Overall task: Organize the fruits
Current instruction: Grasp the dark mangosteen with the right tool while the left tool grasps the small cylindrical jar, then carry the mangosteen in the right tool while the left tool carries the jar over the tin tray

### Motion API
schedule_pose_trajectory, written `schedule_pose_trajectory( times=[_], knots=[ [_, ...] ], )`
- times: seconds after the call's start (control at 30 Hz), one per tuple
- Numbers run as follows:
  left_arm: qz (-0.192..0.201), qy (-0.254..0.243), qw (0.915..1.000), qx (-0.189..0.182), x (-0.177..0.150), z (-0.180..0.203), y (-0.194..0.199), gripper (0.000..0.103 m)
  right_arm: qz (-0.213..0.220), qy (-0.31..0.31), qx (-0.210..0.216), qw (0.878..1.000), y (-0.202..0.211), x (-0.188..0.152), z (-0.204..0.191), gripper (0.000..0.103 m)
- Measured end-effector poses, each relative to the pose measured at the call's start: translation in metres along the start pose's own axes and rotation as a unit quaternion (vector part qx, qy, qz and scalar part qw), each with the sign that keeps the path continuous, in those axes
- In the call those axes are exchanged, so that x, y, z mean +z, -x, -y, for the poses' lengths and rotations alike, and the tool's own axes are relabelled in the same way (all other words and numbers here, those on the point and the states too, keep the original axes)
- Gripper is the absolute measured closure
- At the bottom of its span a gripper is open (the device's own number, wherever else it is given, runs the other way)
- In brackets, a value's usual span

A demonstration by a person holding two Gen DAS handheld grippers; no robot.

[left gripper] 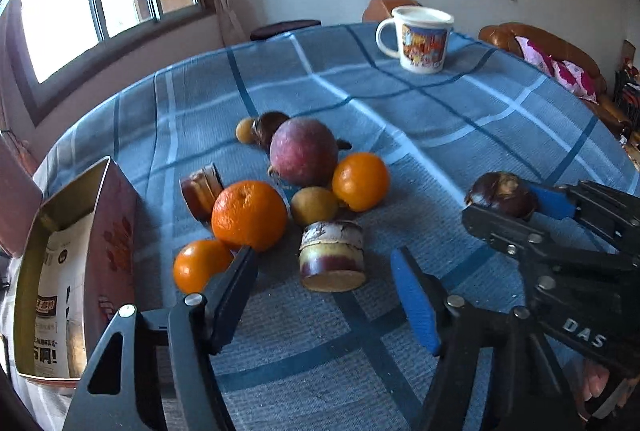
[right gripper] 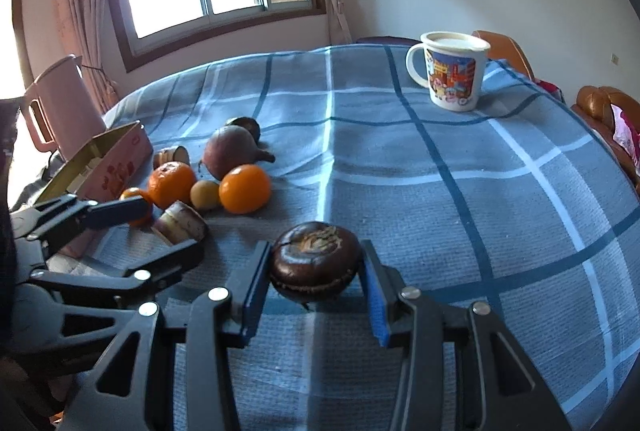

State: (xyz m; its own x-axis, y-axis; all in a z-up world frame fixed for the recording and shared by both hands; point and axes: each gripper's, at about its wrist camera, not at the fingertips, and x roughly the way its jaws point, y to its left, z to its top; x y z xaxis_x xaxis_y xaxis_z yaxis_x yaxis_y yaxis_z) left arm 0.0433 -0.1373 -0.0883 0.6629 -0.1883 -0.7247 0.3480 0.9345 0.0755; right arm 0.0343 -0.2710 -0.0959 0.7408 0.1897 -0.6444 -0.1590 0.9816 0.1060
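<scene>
**Chestnut-brown fruit clamped, the pile waits**

The dark brown round fruit (right gripper: 315,260) sits pinched between the blue pads of the right gripper (right gripper: 316,285), just above the blue checked cloth of the counter (right gripper: 440,191). To its left lies the pile: three oranges (left gripper: 249,214), a reddish fruit (left gripper: 304,151) and cut cane pieces (left gripper: 332,255). The left gripper (left gripper: 326,283) stands apart and empty near the front cane piece. A pink box (left gripper: 116,227) lies open at the left edge; a mug (right gripper: 450,71) stands far back.
</scene>
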Motion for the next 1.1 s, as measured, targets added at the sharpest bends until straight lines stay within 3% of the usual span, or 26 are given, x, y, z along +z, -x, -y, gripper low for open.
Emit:
schedule_pose_trajectory(
  times=[0.1, 0.27, 0.33, 0.37, 0.57, 1.1],
  knots=[
    [-0.032, 0.000, 0.9995, -0.002, 0.001, 0.001, -0.013, 0.034, 0.000, 0.004, -0.001, 1.000, 0.000, 0.000, -0.001, 0.057],
    [-0.032, 0.011, 0.9993, -0.015, 0.005, 0.000, -0.018, 0.041, 0.002, 0.006, -0.004, 1.000, 0.001, -0.001, -0.002, 0.057],
    [-0.028, 0.009, 0.9992, -0.027, 0.005, 0.000, -0.016, 0.065, 0.005, 0.006, -0.004, 1.000, 0.001, -0.001, -0.002, 0.057],
    [-0.027, 0.009, 0.9993, -0.023, 0.005, 0.000, -0.015, 0.066, 0.006, 0.006, -0.004, 1.000, 0.002, -0.001, -0.002, 0.057],
    [-0.014, 0.008, 0.9995, -0.029, 0.006, 0.000, -0.011, 0.067, 0.019, 0.007, -0.006, 1.000, 0.005, -0.002, -0.003, 0.057],
    [0.076, 0.023, 0.9964, -0.031, 0.002, -0.008, 0.024, 0.067, 0.066, 0.021, -0.011, 0.998, 0.019, -0.005, -0.008, 0.057]
  ],
)
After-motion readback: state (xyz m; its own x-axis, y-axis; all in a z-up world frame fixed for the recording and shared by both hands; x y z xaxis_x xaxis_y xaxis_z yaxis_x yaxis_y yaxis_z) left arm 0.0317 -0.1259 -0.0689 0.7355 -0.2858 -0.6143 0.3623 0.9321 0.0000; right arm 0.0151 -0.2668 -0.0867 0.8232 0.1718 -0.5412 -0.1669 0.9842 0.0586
